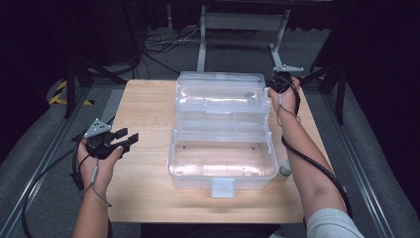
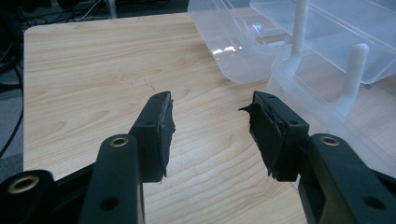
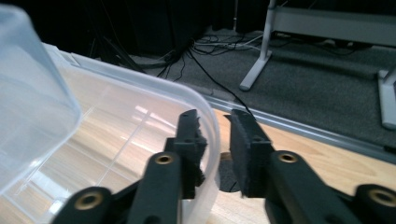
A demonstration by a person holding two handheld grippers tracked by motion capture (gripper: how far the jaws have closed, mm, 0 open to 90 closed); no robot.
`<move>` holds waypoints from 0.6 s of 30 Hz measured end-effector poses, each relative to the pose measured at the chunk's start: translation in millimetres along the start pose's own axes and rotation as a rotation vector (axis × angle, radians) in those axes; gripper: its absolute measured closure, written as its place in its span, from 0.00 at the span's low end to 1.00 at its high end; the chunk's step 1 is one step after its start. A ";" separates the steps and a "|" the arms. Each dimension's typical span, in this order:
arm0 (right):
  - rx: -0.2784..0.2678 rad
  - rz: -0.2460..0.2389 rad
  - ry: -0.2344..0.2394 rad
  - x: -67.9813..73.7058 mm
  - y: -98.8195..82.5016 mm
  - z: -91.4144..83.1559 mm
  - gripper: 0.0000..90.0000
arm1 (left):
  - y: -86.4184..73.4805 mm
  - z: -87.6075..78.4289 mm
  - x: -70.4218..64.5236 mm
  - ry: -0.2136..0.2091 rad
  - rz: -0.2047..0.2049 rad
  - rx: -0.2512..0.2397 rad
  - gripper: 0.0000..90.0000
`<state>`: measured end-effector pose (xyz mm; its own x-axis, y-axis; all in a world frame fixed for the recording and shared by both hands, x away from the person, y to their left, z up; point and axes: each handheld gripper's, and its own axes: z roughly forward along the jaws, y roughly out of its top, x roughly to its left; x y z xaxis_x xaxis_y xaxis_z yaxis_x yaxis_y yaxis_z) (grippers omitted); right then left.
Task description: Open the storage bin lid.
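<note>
Caption: One clear plastic box (image 1: 223,148) stands opened out on the desk (image 1: 143,114), with two grippers at work around it.

Detail: The box occupies the desk's centre; its lid (image 1: 220,91) lies back toward 12 o'clock, and one latch tab sits on the front wall at 6 o'clock. The right gripper (image 3: 218,140) is at the lid's far corner, about 1 o'clock from the box; its two jaws straddle the lid's rim (image 3: 212,135) with a visible gap on the outer side, so the rim is between them but not clamped. The left gripper (image 1: 124,139) hovers at 9 o'clock, well apart from the box, its two jaws spread wide with nothing between them.
</note>
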<state>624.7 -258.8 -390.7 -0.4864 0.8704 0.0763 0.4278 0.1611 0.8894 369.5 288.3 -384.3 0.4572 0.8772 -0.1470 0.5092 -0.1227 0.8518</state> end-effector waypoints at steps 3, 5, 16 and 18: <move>-0.018 -0.006 0.006 -2.0 0.6 -6.9 0.78 | 1.6 1.5 -0.3 -0.004 0.002 0.000 0.56; -0.053 0.009 0.030 -3.9 0.4 -15.1 0.74 | 4.1 4.4 -1.8 -0.010 0.007 -0.001 0.55; -0.123 -0.032 0.073 -5.0 3.8 -57.5 0.67 | 11.9 11.4 -2.8 -0.028 0.021 -0.011 0.55; -0.135 -0.034 0.081 -5.7 3.7 -66.2 0.67 | 12.9 13.2 -3.4 -0.032 0.019 -0.010 0.55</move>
<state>578.6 -294.0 -358.1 -0.5614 0.8241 0.0760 0.3064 0.1217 0.9441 384.2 277.6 -379.5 0.4896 0.8595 -0.1470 0.4929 -0.1338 0.8597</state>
